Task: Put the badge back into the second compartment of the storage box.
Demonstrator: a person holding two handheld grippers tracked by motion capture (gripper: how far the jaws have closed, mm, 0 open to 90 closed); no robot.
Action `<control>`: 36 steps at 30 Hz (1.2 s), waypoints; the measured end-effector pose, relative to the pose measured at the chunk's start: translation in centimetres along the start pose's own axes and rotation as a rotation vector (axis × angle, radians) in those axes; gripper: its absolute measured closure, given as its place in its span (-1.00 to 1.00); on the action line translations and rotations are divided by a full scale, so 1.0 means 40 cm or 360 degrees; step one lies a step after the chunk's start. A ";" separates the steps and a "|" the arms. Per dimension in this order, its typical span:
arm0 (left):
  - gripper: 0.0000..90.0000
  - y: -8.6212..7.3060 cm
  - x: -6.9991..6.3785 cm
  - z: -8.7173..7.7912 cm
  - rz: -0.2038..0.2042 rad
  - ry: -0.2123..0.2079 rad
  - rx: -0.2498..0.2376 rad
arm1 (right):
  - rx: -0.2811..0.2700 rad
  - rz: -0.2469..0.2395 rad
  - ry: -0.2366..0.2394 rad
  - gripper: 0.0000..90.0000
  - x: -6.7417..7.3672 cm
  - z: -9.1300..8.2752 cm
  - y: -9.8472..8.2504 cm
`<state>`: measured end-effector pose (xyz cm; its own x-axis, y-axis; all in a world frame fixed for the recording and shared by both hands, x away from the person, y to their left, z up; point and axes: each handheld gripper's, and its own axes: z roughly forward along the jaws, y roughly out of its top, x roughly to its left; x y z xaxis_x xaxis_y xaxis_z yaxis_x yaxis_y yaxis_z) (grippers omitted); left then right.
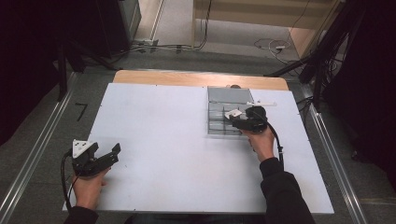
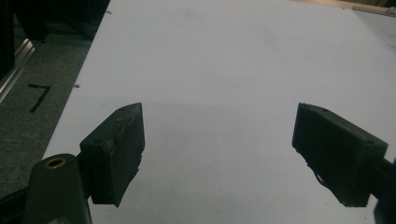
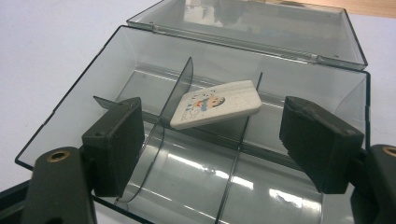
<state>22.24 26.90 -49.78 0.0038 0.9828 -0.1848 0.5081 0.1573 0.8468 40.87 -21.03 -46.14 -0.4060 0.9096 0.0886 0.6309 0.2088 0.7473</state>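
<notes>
A clear grey plastic box (image 3: 196, 154) is sitting open on the white worktop (image 1: 177, 140), toward its far right part, with its hinged lid (image 3: 261, 23) lying flat behind it. Thin dividers are splitting the box into compartments. A white eraser (image 3: 217, 103) is lying tilted inside, one end propped on a divider in the middle of the back row. A small cartoon figure in blue and dark colours is printed on its top face; beside it are a few tiny marks that may be lettering, too small to read.

The right gripper (image 3: 210, 140) is hovering over the near edge of the box, its jaws standing about half open on either side of the eraser without touching it and holding nothing. In the high view this right gripper (image 1: 238, 122) is sitting over the box's right side.

The left gripper (image 2: 219, 149) is resting well apart from the box, near the front left corner of the worktop, with its jaws spread wide and nothing between them. A black mark shaped like a "7" (image 2: 39, 95) is showing on the grey floor (image 2: 28, 135) beside the worktop.
</notes>
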 end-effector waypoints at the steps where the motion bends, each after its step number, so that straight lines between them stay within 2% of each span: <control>1: -0.61 0.000 0.000 0.000 0.0000 0.0001 0.0000 | -0.0003 -0.0005 0.0000 -0.53 -0.001 -0.002 -0.001; 18: -0.61 -0.001 -0.001 0.002 -0.0002 -0.0001 0.0001 | -0.0051 -0.0029 0.0042 -0.57 -0.016 -0.059 -0.026; 30: -0.61 -0.002 -0.002 0.003 -0.0001 0.0002 0.0003 | -0.0105 -0.0014 0.0083 -0.57 -0.034 -0.109 -0.071; 36: -0.61 -0.002 -0.003 0.002 0.0001 0.0004 0.0004 | -0.0126 -0.0018 0.0088 -0.57 -0.041 -0.134 -0.080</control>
<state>22.27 26.75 -49.86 0.0020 0.9831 -0.1828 0.5101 0.1563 0.8458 35.98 -25.10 -45.14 -0.4501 0.8856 0.1147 0.5729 0.1878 0.7978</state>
